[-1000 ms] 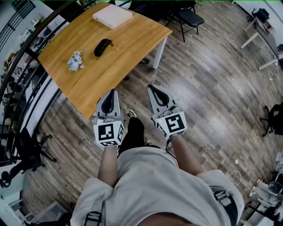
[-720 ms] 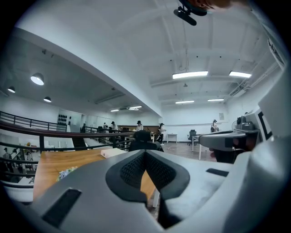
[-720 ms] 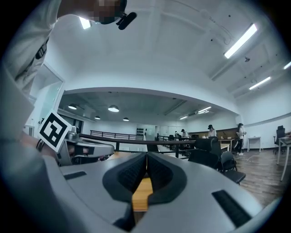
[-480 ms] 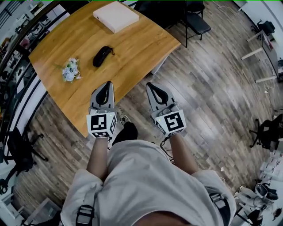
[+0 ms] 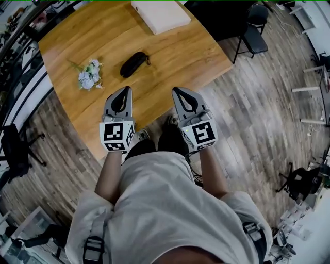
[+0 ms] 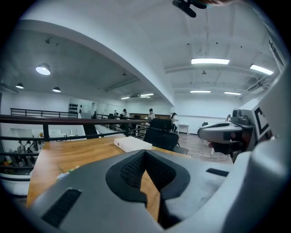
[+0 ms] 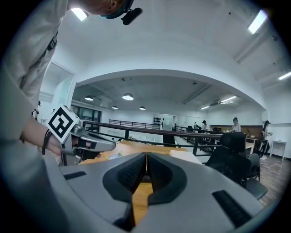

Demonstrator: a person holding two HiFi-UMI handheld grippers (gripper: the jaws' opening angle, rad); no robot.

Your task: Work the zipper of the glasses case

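A person stands at a wooden bench (image 5: 175,54) holding two closed, empty grippers short of a glasses case (image 5: 133,64).

Seen from above, going left to right: a small bunch of pale flowers (image 5: 88,75) lies on the bench near its left edge. The left gripper (image 5: 126,89) is over the near edge of the bench, its jaws pressed together with nothing between them. The black case lies closed and slanted near the middle of the bench, right of the flowers, beyond both grippers and touching neither. A flat white box (image 5: 161,15) sits at the far edge. The right gripper (image 5: 176,89), jaws also together and empty, is level with the left one near the bench edge. A black chair (image 5: 255,32) stands on the wood floor at far right.
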